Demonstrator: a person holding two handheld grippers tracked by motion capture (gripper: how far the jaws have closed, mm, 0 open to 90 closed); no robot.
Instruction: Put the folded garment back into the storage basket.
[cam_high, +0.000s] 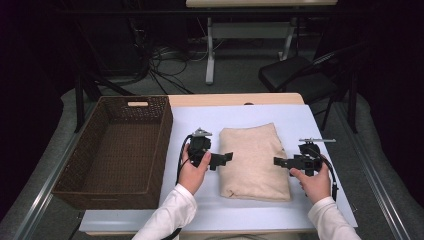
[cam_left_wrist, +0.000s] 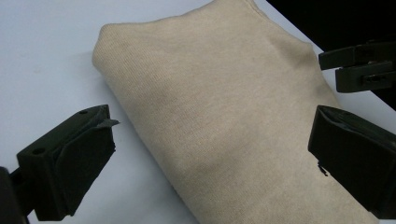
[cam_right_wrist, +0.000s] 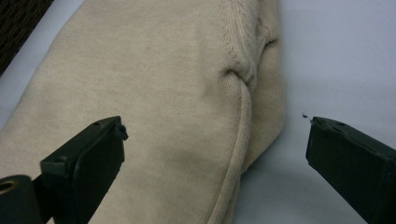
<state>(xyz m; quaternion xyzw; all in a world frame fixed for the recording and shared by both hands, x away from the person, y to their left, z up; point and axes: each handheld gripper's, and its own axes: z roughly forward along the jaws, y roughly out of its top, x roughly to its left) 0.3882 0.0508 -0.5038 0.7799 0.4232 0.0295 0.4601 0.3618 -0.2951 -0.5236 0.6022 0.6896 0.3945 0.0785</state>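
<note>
High view: folded beige sweater (cam_high: 255, 162) flat on pale sheet (cam_high: 325, 125) over desk (cam_high: 235, 99), roughly centre, long side running away from person. Brown wicker basket (cam_high: 162, 150) at left, just beside sheet edge, well apart from sweater. Left gripper (cam_high: 224, 159) held in left hand (cam_high: 192, 170), just left of sweater, tips reaching its left edge; contact cannot be told. Right gripper (cam_high: 279, 162) in right hand (cam_high: 314, 181), just right of sweater, tips at its right edge. Both point inward toward each other across the cloth. White sleeves at bottom. Dark chair (cam_high: 295, 75) and floor cables (cam_high: 165, 62) beyond desk. Left gripper view: fingers (cam_left_wrist: 70, 163) spread wide, nothing between them but sweater (cam_left_wrist: 224, 116) lying below; fine knit texture, rounded folded edge toward upper left; other gripper (cam_left_wrist: 359, 65) at far side, upper right, its tips close together from this angle. Right gripper view: fingers (cam_right_wrist: 88, 158) spread wide, holding nothing; sweater (cam_right_wrist: 154, 93) below and ahead, ribbed seam and folded hem running down near right side, bare sheet (cam_right_wrist: 336, 56) to right, strip of basket (cam_right_wrist: 18, 23) at top left corner.
</note>
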